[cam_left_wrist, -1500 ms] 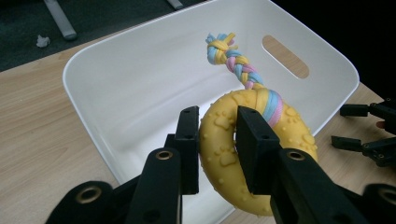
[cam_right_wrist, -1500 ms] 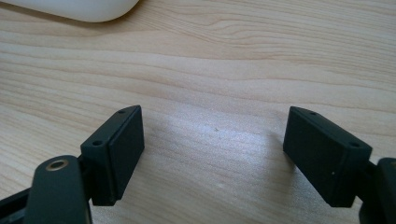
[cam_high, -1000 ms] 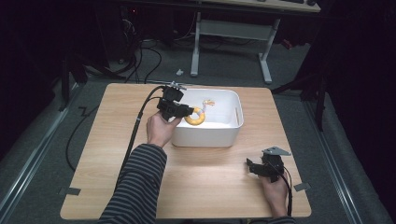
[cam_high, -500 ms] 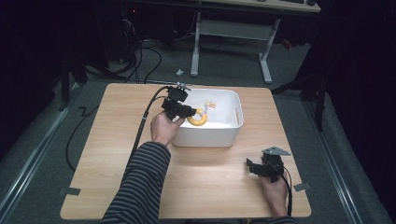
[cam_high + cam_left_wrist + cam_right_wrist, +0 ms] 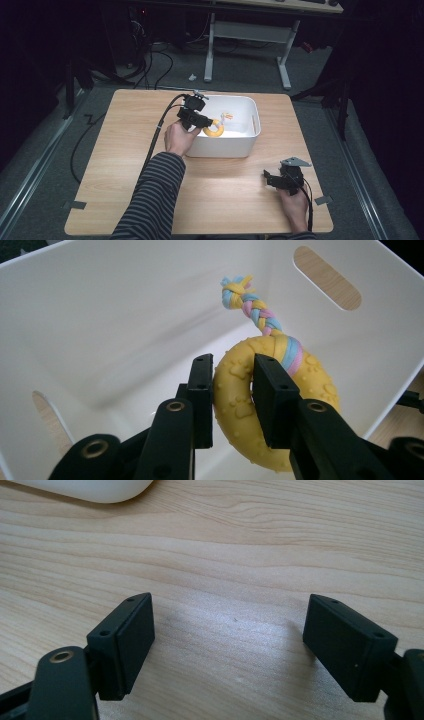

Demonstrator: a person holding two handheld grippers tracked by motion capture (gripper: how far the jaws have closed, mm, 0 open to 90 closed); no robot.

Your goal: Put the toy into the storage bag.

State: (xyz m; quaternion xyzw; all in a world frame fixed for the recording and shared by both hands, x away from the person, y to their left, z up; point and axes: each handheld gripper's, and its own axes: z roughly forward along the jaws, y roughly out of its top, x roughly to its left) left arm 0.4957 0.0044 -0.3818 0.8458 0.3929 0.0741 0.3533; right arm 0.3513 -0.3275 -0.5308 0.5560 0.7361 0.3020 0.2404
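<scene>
Yellow ring toy (image 5: pixel 260 405) clamped between left gripper (image 5: pixel 232 390) jaws | seemingly above bin (image 5: pixel 100 315) floor | right gripper (image 5: pixel 227 650) jaws wide

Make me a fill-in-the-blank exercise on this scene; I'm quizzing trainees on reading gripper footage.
1. The left gripper is shut on a yellow ____ toy.
2. A braided rope tied to the toy is blue, pink and ____.
3. The toy is held over a white ____.
4. The right gripper has its jaws ____ above the wooden table.

Missing words: ring; yellow; bin; open
</scene>
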